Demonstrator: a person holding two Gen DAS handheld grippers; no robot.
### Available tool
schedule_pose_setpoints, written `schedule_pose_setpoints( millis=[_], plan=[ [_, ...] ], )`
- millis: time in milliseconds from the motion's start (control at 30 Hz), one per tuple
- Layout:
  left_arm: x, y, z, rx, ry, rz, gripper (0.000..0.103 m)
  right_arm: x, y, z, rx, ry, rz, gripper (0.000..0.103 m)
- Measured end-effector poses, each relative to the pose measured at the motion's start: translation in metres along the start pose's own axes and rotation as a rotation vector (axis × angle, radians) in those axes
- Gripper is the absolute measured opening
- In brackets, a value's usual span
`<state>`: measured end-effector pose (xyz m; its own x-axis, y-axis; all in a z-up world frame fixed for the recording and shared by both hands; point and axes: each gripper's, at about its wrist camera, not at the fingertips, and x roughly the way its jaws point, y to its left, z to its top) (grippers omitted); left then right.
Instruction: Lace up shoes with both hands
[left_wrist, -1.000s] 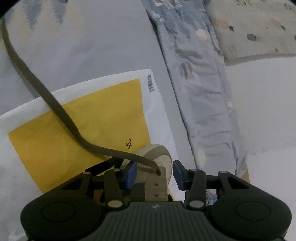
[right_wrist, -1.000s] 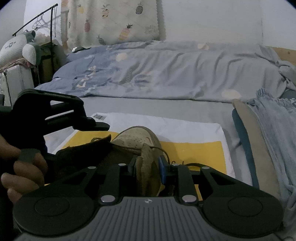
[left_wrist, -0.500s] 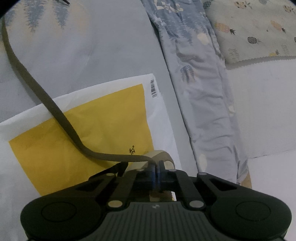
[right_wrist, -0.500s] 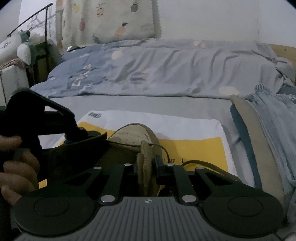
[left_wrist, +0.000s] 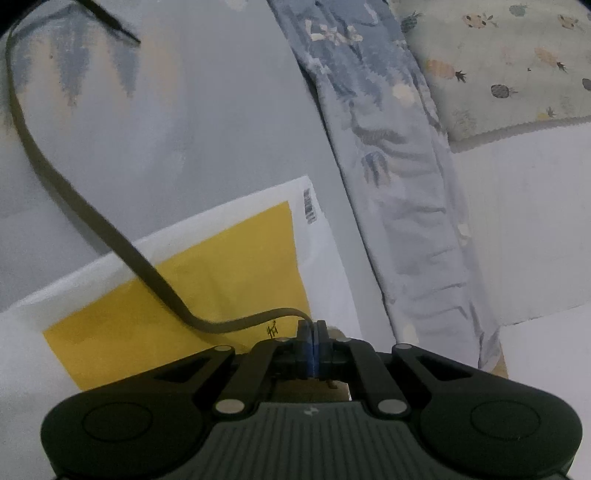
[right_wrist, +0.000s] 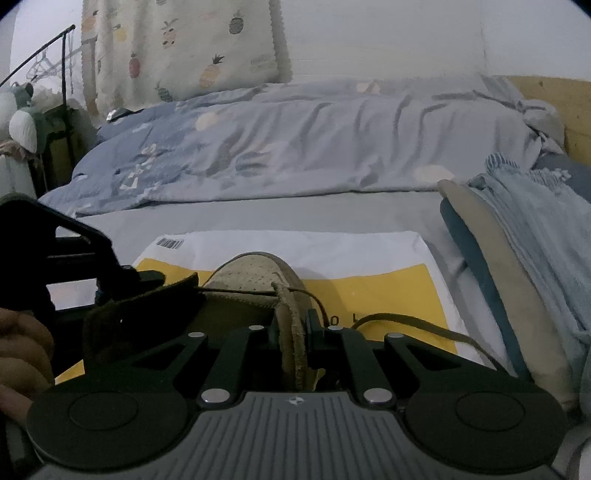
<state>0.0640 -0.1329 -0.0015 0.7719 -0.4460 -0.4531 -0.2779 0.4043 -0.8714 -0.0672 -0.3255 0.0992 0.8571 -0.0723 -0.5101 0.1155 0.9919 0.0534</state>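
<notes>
Left wrist view: left tongs (left_wrist: 312, 345) pressed together on the flat dark olive shoelace (left_wrist: 110, 236), which trails away over the yellow-and-white plastic mailer bag (left_wrist: 229, 266) on the grey bed (left_wrist: 221, 122).

Right wrist view: right tongs (right_wrist: 293, 332) clamped on the tan suede shoe (right_wrist: 255, 275), atop the mailer bag.

tan shoe (right_wrist: 255, 273), yellow-and-white bag (right_wrist: 369, 258), pineapple-print curtain (right_wrist: 184, 51)

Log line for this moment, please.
left gripper: shut on shoelace | right gripper: shut on shoe eyelet flap | lacing: ongoing
</notes>
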Motion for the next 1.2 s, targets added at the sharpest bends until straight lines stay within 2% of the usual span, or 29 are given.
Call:
schedule_pose_setpoints(
  millis=[567, 1033, 1133, 1200],
  plan=[
    [-0.018, 0.015, 0.035, -0.012, -0.107, 0.060, 0.000, 0.002, -0.002, 0.001, 0.032, -0.001, -0.014, 0.007],
    [-0.021, 0.018, 0.042, 0.003, -0.087, 0.057, 0.000, -0.001, 0.004, 0.001, 0.049, 0.005, -0.018, 0.007],
    [-0.019, 0.016, 0.042, 0.040, -0.065, 0.060, 0.000, -0.002, 0.007, 0.000, 0.043, 0.005, -0.016, 0.007],
    [-0.022, 0.010, 0.042, 0.078, -0.085, 0.059, 0.000, -0.002, 0.008, 0.000, 0.040, 0.006, -0.012, 0.008]
  ],
)
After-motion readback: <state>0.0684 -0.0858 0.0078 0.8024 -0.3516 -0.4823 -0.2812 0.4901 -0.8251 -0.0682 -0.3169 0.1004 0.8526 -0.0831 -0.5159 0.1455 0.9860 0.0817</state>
